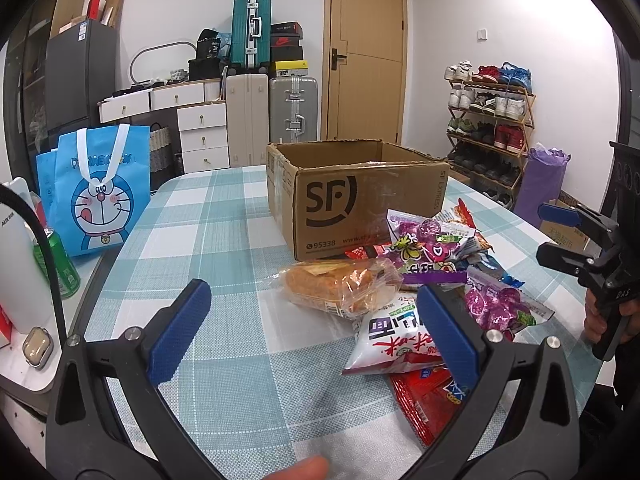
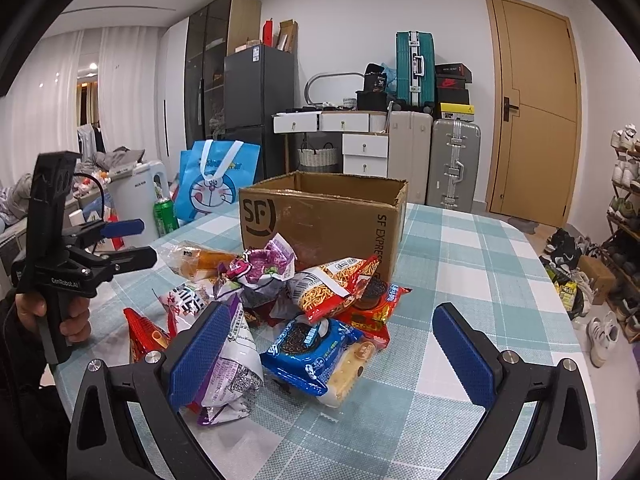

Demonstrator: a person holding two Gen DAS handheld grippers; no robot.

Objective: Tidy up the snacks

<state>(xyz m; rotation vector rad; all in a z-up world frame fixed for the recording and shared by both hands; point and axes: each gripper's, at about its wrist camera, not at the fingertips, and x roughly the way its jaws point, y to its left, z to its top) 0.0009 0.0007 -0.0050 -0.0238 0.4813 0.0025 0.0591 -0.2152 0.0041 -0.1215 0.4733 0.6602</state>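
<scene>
Left gripper, right gripper both agape, empty; snack pile touching upright box.

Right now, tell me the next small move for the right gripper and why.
Probably ease the right gripper down onto the blue Oreo pack. It is open and empty, the pack lies nearest at the front of the pile, and the SF Express box behind stands open.
</scene>
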